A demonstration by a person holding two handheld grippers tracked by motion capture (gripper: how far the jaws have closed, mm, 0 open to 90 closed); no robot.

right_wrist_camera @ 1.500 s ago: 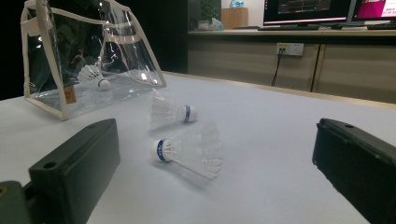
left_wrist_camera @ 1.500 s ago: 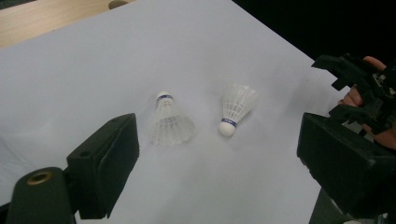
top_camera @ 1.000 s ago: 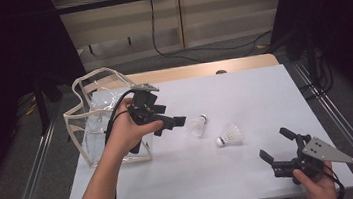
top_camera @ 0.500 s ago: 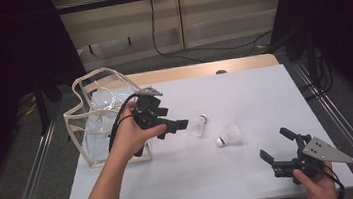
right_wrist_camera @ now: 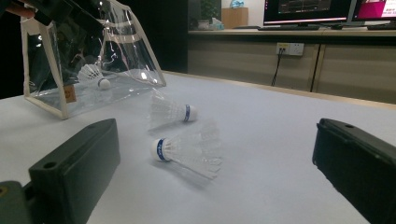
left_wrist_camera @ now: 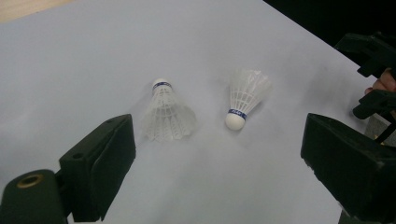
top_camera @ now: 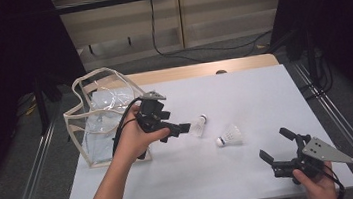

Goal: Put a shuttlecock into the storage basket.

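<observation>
Bag (top_camera: 97, 119) stands at table (top_camera: 243, 87) left edge, 1 shuttlecock (right_wrist_camera: 95, 76) inside. 2 shuttlecocks lie mid-table, near each other, apart: shuttlecock 1 (top_camera: 198, 125) right of bag, shuttlecock 2 (top_camera: 230, 135) right of it, nearer front edge. Left gripper (top_camera: 175, 130) between bag and shuttlecock 1. Right gripper (top_camera: 277, 149) at front right corner, well apart from both.

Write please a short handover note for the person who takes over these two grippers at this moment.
Left gripper: open, above the table, aimed at the nearer white feather shuttlecock.
Right gripper: open, holds nothing, low at the near right corner.
Second white feather shuttlecock lies beside the first on the white table.
Done: one shuttlecock lies in the clear plastic bag.
Left: probably bag the other two.
</observation>
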